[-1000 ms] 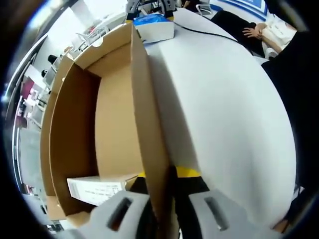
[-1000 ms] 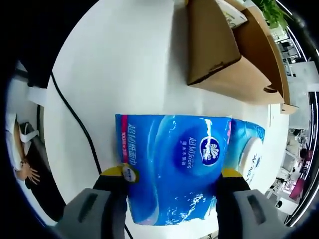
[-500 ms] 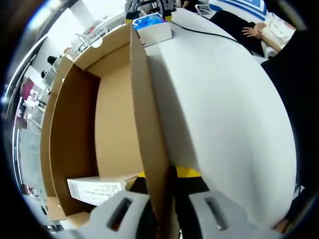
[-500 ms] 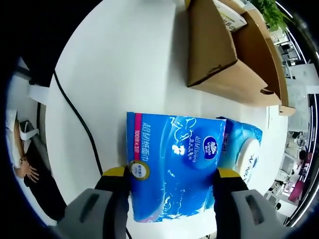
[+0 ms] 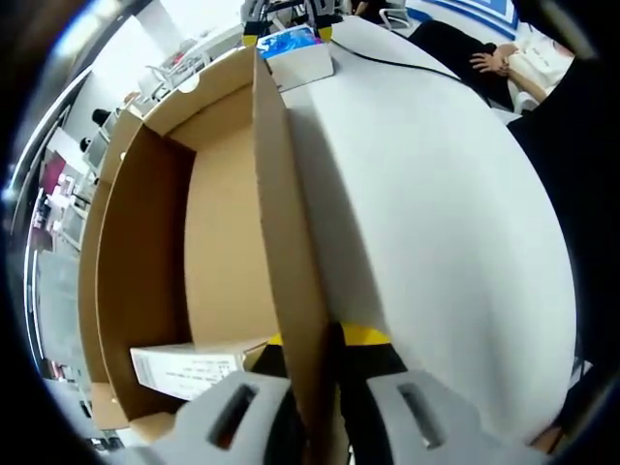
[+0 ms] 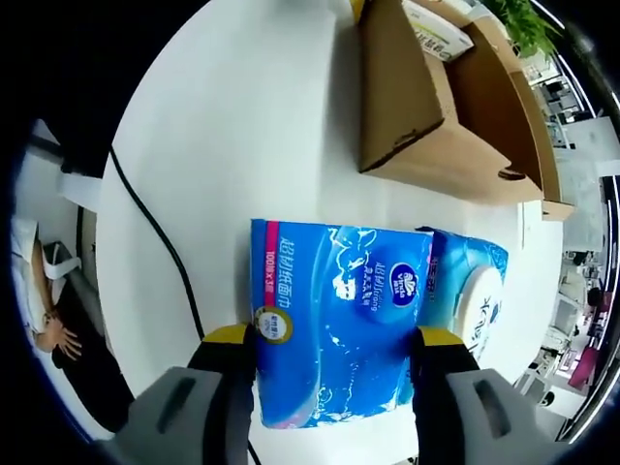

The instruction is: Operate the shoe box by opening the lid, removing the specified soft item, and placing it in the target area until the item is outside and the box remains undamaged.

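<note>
A broad white table [image 5: 446, 194] takes up most of both views, with shelving and clutter of a bright room blurred beyond its far edge in the left gripper view and a green plant [image 6: 523, 24] at the top of the right gripper view. On it stands the open brown cardboard shoe box [image 5: 155, 262], its inside bare except for a white labelled paper slip [image 5: 184, 368] lying near one end; in the right gripper view the same box shows at the top of the picture, near but apart from the tissues. The left gripper [image 5: 310, 387] has its two jaws closed tight on the box's upright side wall, one jaw inside the box and one outside, the cardboard pinched between the yellow-tipped pads. The right gripper [image 6: 334, 354] has its jaws spread wide and pressed against the two sides of a blue soft tissue pack [image 6: 334, 334], which lies outside the box on the table; whether the pack rests on the surface or is just lifted cannot be told. Just beside it, touching its edge, lies a second blue pack with a white oval [image 6: 475, 295] on its end. A thin black cable [image 6: 155, 232] runs across the table beside the pack. At the table's edge a person's hand [image 6: 53, 334] rests on a dark surface.
</note>
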